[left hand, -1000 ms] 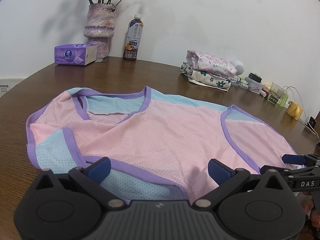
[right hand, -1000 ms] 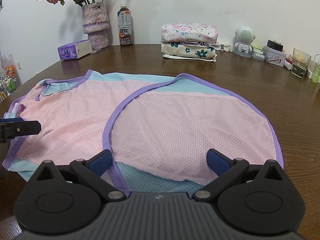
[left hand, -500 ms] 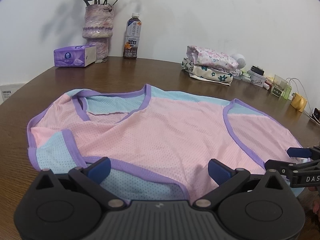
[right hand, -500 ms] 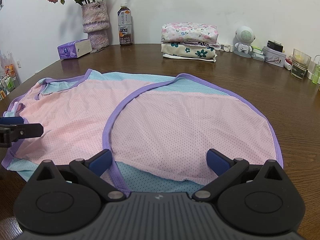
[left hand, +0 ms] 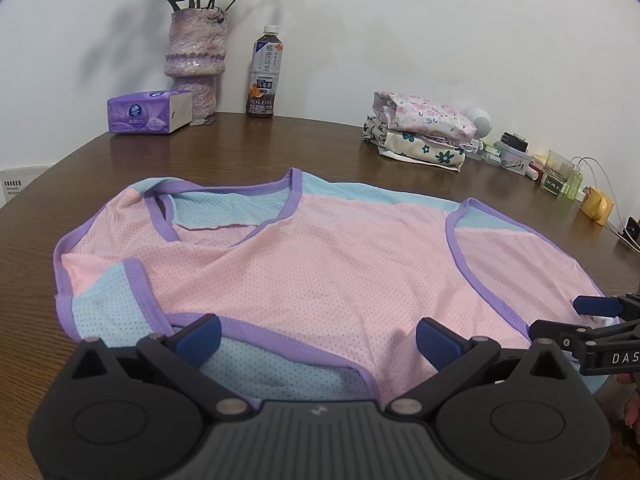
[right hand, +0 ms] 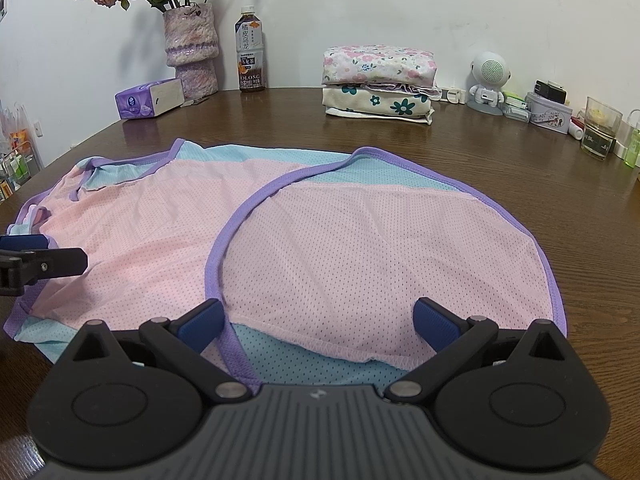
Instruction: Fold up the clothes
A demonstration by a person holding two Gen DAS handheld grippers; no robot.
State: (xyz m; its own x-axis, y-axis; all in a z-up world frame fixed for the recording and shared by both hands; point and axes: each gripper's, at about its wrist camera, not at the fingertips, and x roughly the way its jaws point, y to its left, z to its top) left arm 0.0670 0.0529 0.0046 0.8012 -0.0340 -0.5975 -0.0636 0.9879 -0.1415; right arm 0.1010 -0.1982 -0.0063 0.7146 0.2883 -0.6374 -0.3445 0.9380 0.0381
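A pink and light-blue mesh top (left hand: 320, 264) with purple trim lies spread flat on the brown wooden table (left hand: 304, 148), its neckline toward the left. My left gripper (left hand: 317, 340) is open just above the near hem, with nothing between its blue pads. My right gripper (right hand: 318, 322) is also open, low over the rounded right end of the top (right hand: 376, 256) at its near edge. In the right wrist view the left gripper (right hand: 40, 256) juts in from the left over the cloth. In the left wrist view the right gripper (left hand: 592, 320) shows at the right edge.
Along the wall stand a stack of folded floral clothes (right hand: 378, 80), a vase of flowers (right hand: 192, 48), a tea bottle (right hand: 250, 52), a purple tissue box (right hand: 150, 100), a white robot speaker (right hand: 490, 80), and small jars and a glass (right hand: 602, 132).
Almost nothing has changed. Both grippers stay open over the near edge of the top, with only a slight drift of the views.
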